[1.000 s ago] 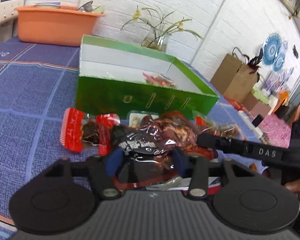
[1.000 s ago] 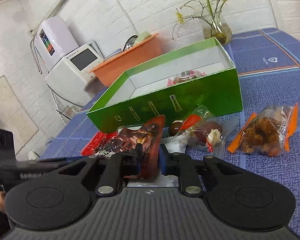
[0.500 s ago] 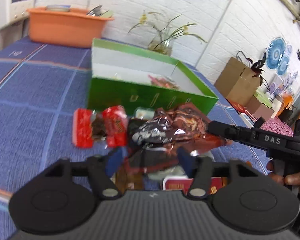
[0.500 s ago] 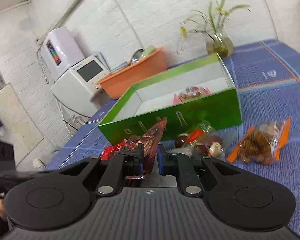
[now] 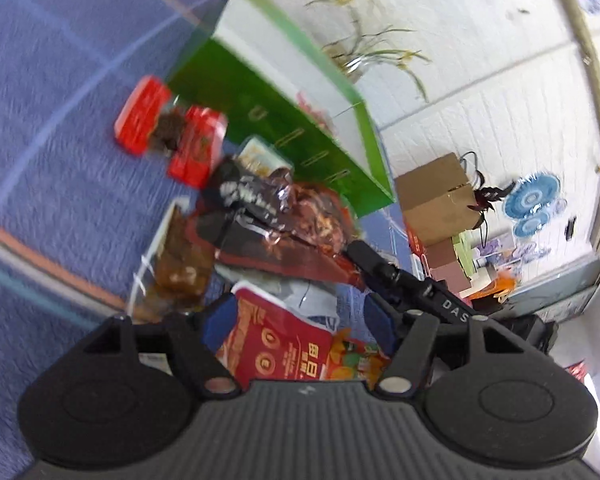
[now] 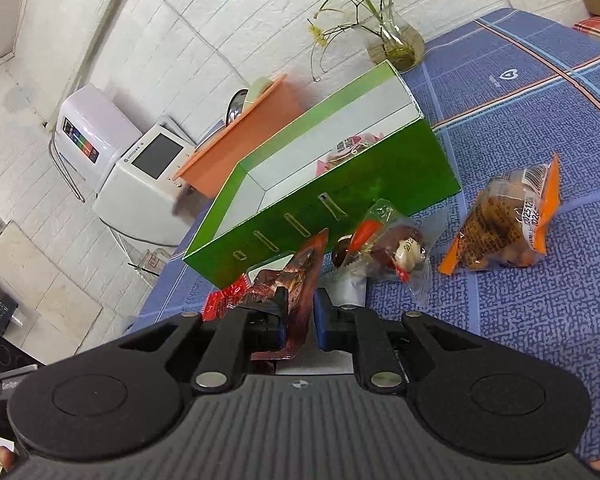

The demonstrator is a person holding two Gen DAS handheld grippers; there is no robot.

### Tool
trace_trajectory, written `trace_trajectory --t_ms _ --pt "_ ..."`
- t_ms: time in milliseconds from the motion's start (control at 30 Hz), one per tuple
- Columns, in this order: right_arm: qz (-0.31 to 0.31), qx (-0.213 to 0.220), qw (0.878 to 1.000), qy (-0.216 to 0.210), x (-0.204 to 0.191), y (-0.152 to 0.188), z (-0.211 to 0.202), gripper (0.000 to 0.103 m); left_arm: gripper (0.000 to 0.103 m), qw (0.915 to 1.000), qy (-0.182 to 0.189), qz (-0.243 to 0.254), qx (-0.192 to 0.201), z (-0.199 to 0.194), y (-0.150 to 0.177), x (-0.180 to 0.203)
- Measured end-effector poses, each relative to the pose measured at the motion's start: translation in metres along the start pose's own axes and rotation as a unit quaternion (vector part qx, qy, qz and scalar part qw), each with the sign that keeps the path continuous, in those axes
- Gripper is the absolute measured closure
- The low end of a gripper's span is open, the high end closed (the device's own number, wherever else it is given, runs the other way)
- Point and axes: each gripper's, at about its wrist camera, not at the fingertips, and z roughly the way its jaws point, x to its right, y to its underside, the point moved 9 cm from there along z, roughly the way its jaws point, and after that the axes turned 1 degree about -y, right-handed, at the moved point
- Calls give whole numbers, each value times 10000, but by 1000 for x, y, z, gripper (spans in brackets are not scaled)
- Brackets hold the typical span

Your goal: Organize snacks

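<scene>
Snacks lie heaped on the tabletop (image 6: 540, 320) under both tongs: the right tongs (image 6: 300, 320) clamp a dark red packet (image 6: 304, 276) pointing lengthwise toward the green box (image 6: 340, 184) beyond, while the left tongs (image 5: 296, 320), just opened wide, hold nothing.

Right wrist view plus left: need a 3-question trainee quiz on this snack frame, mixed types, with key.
1. True or false: the right gripper is shut on the dark red foil snack packet.
2. Multiple choice: where does the clear snack bag with orange ends lie? A) inside the green cardboard box B) on the blue patterned tablecloth, beside the box C) in the orange plastic basin
3. Short answer: in the left wrist view, what lies between the fingers of the left gripper?

Key: 1 true. 2 B. 3 a red printed snack packet; the jaws stand apart and have just been opening.
</scene>
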Motion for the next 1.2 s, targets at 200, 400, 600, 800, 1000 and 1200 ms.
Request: trace_trajectory --t_ms 200,400,600,800,1000,1200 --pt "-91 63 9998 -183 -8 5 -5 78 34 9948 -217 -845 520 18 -15 -12" --pt "-234 135 9994 -230 -11 8 -10 78 35 9914 345 -928 853 13 -15 -1" --pt "-126 95 9994 -298 -14 13 -17 78 35 9932 438 -1030 308 5 -3 -1" --pt "-82 119 9993 -350 -17 17 -24 78 35 9892 191 -1144 900 -18 -14 -15" --pt "30 -14 9993 -365 -22 33 -23 77 73 9908 99 -748 1121 -5 -27 -17" --pt "-203 -112 9997 -26 -18 36 -17 78 102 9959 -120 -284 851 15 -30 -15"
